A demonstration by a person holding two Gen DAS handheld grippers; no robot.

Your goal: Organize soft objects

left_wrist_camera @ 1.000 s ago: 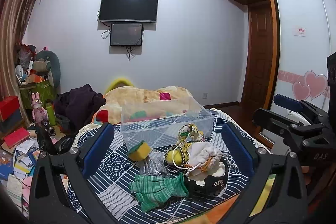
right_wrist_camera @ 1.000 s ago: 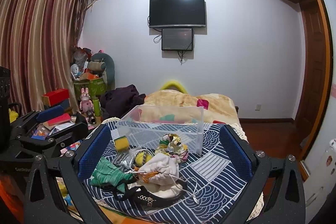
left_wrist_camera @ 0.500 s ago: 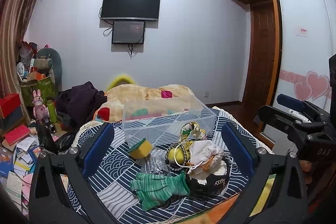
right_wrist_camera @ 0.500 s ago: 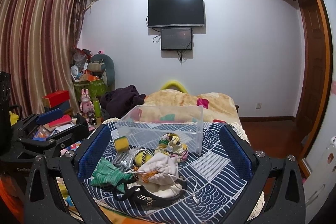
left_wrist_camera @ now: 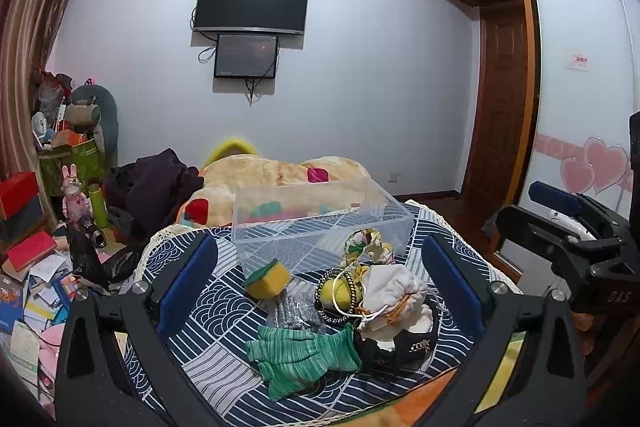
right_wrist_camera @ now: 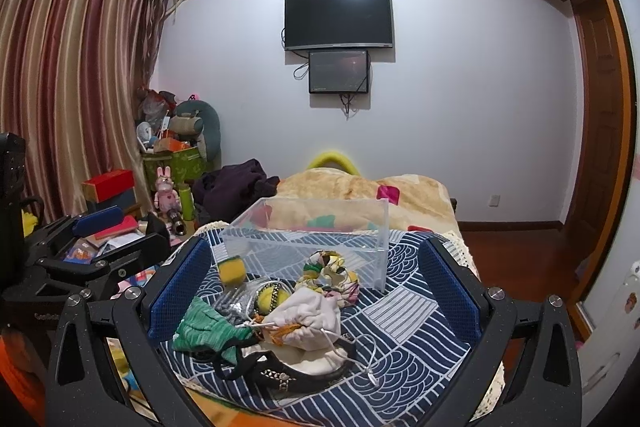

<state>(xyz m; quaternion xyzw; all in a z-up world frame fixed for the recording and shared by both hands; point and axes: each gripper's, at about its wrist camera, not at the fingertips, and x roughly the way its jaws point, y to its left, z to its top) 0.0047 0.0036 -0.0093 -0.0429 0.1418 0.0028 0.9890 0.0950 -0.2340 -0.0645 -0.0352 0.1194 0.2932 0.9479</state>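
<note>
Opening stage of the sorting task, seen along each tool's fingers. The left gripper [left_wrist_camera: 320,279] and the right gripper [right_wrist_camera: 314,287] both hover above the near edge of the patterned cloth [right_wrist_camera: 404,311], jaws spread wide and holding nothing. The soft objects lie in a loose heap between the fingers and in front of the clear plastic bin [left_wrist_camera: 320,223], which stands empty at the far side of the cloth. The heap comprises a green knitted glove [left_wrist_camera: 300,355] nearest the camera, a white drawstring pouch [left_wrist_camera: 394,291] resting partly on a black studded shoe [right_wrist_camera: 288,371], a yellow ball [left_wrist_camera: 340,293] ringed by a beaded bracelet, a patterned fabric scrunchie [right_wrist_camera: 328,269] just before the bin wall, and a yellow-and-green sponge [left_wrist_camera: 267,277] standing slightly apart to the left. No item appears to have been transferred, so the step in hand is judged to be selection of a first object. The next move would call for lowering one tool over a single piece, probably the exposed glove or sponge, and closing on it without snagging the pouch's cords [right_wrist_camera: 360,351], which trail across neighbouring items.
</note>
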